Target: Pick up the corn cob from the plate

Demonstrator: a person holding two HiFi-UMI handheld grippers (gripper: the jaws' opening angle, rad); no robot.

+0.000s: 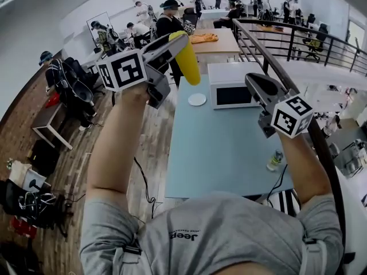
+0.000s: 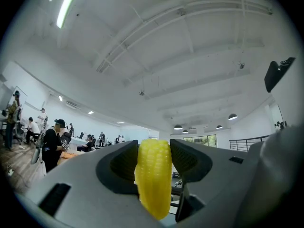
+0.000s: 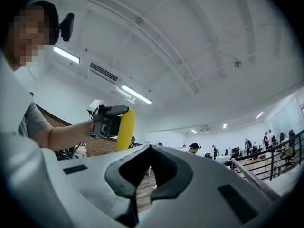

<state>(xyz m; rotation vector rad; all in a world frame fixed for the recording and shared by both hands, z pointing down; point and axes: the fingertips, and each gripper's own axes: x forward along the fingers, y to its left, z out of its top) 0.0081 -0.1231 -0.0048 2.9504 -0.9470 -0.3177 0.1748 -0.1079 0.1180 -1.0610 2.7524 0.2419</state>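
Yellow between grey jaws: pinching one corn cob (image 1: 187, 62) upright in the left gripper (image 2: 154, 160), high over the table (image 1: 223, 150) and well apart from the white plate (image 1: 196, 99) on its far side, so judging the pick-up done. Holding the right gripper (image 3: 149, 166) with jaws pressed together on nothing, apparently just standing by. Counting one cob, one plate, one microwave (image 1: 232, 85), one bottle (image 1: 274, 160), two grippers.

Left gripper (image 1: 175, 39) full, right gripper (image 1: 254, 80) closed
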